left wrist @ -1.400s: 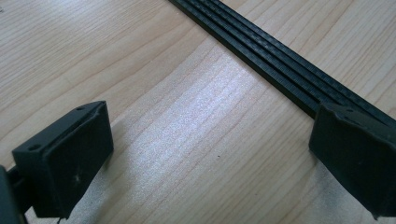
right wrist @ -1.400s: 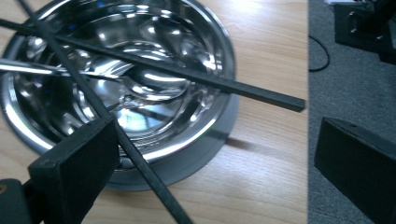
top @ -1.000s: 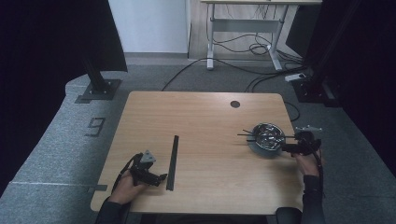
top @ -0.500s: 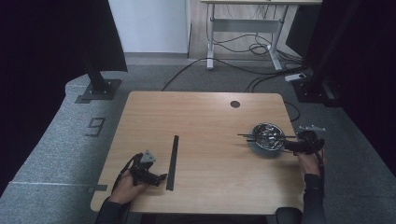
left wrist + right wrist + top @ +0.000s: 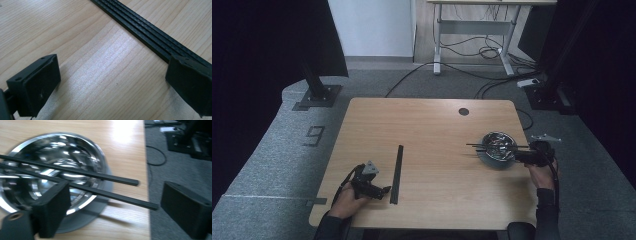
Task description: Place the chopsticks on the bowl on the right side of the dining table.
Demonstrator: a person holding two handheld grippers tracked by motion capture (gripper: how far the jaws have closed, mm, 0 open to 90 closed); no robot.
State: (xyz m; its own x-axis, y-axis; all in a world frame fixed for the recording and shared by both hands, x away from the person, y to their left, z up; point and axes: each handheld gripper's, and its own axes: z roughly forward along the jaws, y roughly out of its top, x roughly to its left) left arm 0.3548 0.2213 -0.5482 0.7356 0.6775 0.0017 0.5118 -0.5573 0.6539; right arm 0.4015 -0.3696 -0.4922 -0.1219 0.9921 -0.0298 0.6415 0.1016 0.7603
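Note:
A long black ribbed strip (image 5: 397, 172) lies flat on the wooden table (image 5: 432, 120), left of the middle. My left gripper (image 5: 383, 190) rests beside the strip's near end, open. In the left gripper view (image 5: 112, 82) the strip (image 5: 150, 37) runs past the right jaw, and bare wood lies between the jaws. At the right edge stands a steel bowl (image 5: 498, 147) with two black chopsticks (image 5: 492, 146) laid across its rim. My right gripper (image 5: 519, 156) is open just right of the bowl. In the right gripper view (image 5: 120, 212) the chopstick ends (image 5: 120, 180) jut over the bowl's (image 5: 50, 150) rim between the jaws.
A round cable hole (image 5: 463, 111) sits near the table's far edge. Grey carpet (image 5: 277, 165) surrounds the table, with stand bases (image 5: 317, 95) and cables (image 5: 472, 75) beyond it. The bowl stands close to the table's right edge (image 5: 147, 195).
Almost nothing differs. The right gripper has edged slightly toward the bowl; the left gripper and the strip stay where they were.

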